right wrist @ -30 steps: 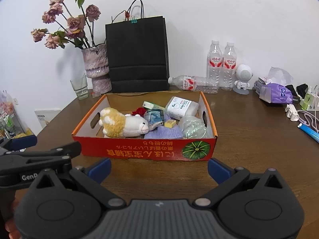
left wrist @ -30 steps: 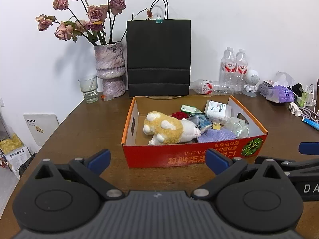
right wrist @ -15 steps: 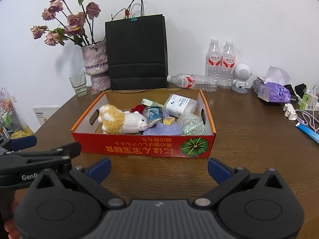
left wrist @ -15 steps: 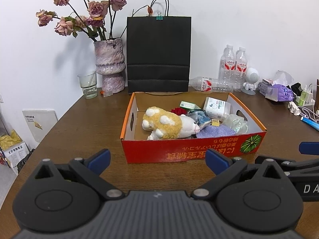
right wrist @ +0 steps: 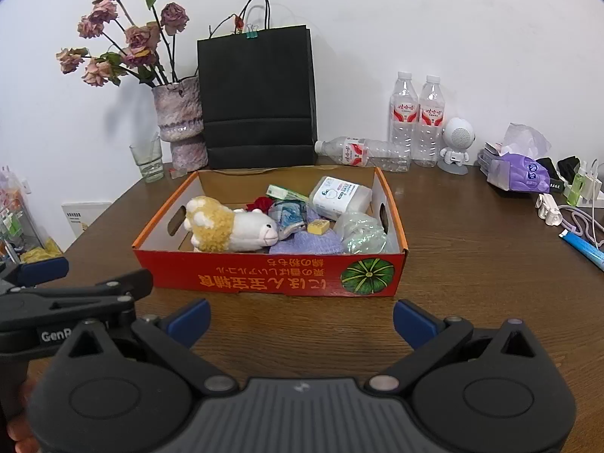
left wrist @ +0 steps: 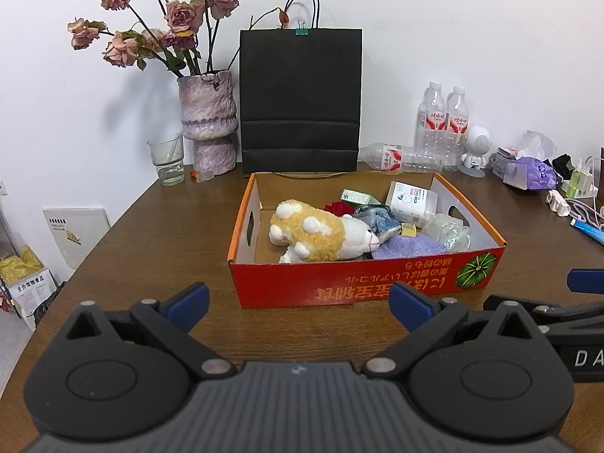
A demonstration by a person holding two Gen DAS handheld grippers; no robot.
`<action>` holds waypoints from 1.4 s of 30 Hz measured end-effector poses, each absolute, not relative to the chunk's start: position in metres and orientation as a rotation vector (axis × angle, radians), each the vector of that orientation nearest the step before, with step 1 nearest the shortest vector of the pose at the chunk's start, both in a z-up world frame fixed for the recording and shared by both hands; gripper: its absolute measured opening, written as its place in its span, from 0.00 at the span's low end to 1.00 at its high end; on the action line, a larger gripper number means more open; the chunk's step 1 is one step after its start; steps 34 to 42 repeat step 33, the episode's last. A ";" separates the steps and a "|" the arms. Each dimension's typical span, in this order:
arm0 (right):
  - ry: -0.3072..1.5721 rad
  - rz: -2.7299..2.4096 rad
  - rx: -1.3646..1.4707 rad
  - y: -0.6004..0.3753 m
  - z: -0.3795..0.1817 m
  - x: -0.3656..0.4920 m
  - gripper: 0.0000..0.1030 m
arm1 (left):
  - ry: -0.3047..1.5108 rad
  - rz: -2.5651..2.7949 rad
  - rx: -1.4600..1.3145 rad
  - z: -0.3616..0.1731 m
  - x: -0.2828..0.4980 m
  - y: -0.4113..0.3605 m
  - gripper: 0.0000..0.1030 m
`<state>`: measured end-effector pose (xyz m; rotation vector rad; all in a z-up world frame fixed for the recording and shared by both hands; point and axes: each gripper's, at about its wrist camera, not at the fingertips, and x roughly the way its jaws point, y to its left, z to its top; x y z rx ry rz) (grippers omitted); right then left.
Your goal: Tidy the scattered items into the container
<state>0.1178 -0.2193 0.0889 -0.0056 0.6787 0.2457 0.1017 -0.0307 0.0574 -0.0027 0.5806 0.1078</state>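
The red cardboard box (left wrist: 351, 283) is sitting on the brown wooden table (left wrist: 181, 234), its printed long wall facing both cameras and its long axis running left to right. A strip of bare tabletop is lying between that wall and both grippers, and more open wood is stretching to the box's left and right. Behind it, a black paper bag (left wrist: 300, 100) is standing just beside the rear wall, closing off that side.

The left gripper (left wrist: 298, 300) is hovering in front of the box with its blue-tipped fingers (left wrist: 188, 300) spread wide and nothing between them. The right gripper (right wrist: 302, 319) is likewise sitting spread and empty, short of the box's front wall (right wrist: 279, 277).

Inside the box, a plush sheep (left wrist: 321, 232) is lying on its side, its long axis along the box's length and its white head pointing right toward a purple cloth (left wrist: 409, 245), a white packet (left wrist: 411, 202) and a crumpled clear wrapper (left wrist: 451, 230).

The left view is showing the table's rounded left edge dropping away to a floor with yellow bags (left wrist: 19, 268). The right view is showing more of the right-hand tabletop, where a purple tissue pack (right wrist: 519, 173) and a blue tube (right wrist: 583, 247) are lying, and the left gripper's body (right wrist: 71, 298) is entering at its left edge.
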 end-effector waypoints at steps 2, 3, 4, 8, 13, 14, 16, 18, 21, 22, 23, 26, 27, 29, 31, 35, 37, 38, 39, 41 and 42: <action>0.679 0.246 -0.005 -0.219 0.089 0.118 1.00 | 0.581 0.109 0.000 0.057 0.102 -0.031 1.00; 0.679 0.246 -0.005 -0.220 0.088 0.118 1.00 | 0.582 0.109 0.000 0.057 0.102 -0.031 1.00; 0.679 0.246 -0.005 -0.220 0.088 0.118 1.00 | 0.583 0.109 -0.002 0.056 0.103 -0.031 1.00; 0.679 0.246 -0.005 -0.220 0.088 0.118 1.00 | 0.581 0.107 0.000 0.056 0.104 -0.030 1.00; 0.680 0.246 -0.005 -0.220 0.088 0.118 1.00 | 0.582 0.107 0.000 0.056 0.104 -0.030 1.00; 0.680 0.246 -0.005 -0.220 0.088 0.118 1.00 | 0.582 0.108 0.000 0.056 0.104 -0.031 1.00; 0.680 0.246 -0.005 -0.220 0.089 0.118 1.00 | 0.582 0.108 -0.001 0.056 0.104 -0.031 1.00; 0.681 0.246 -0.005 -0.220 0.089 0.118 1.00 | 0.583 0.108 -0.001 0.056 0.104 -0.031 1.00; 0.681 0.246 -0.005 -0.220 0.089 0.119 1.00 | 0.581 0.108 0.001 0.055 0.104 -0.031 1.00; 0.681 0.246 -0.005 -0.220 0.089 0.119 1.00 | 0.580 0.108 0.001 0.055 0.104 -0.031 1.00; 0.680 0.246 -0.004 -0.220 0.089 0.119 1.00 | 0.578 0.107 0.002 0.055 0.104 -0.031 1.00; 0.678 0.248 -0.001 -0.222 0.088 0.118 1.00 | 0.560 0.103 0.006 0.055 0.104 -0.031 1.00; 0.678 0.248 0.001 -0.223 0.087 0.117 1.00 | 0.556 0.100 0.004 0.055 0.103 -0.030 1.00; 0.678 0.248 0.003 -0.224 0.086 0.117 1.00 | 0.554 0.098 -0.004 0.055 0.104 -0.029 1.00; 0.679 0.246 0.002 -0.224 0.085 0.118 1.00 | 0.554 0.099 -0.004 0.054 0.104 -0.030 1.00; 0.681 0.246 0.002 -0.224 0.085 0.118 1.00 | 0.554 0.098 -0.001 0.054 0.104 -0.030 1.00; 0.681 0.246 0.002 -0.224 0.085 0.118 1.00 | 0.554 0.098 -0.001 0.054 0.104 -0.030 1.00; 0.681 0.246 0.002 -0.224 0.085 0.118 1.00 | 0.554 0.098 -0.001 0.054 0.104 -0.030 1.00; 0.681 0.246 0.002 -0.224 0.085 0.118 1.00 | 0.554 0.098 -0.001 0.054 0.104 -0.030 1.00; 0.681 0.246 0.002 -0.224 0.085 0.118 1.00 | 0.554 0.098 -0.001 0.054 0.104 -0.030 1.00; 0.681 0.246 0.002 -0.224 0.085 0.118 1.00 | 0.554 0.098 -0.001 0.054 0.104 -0.030 1.00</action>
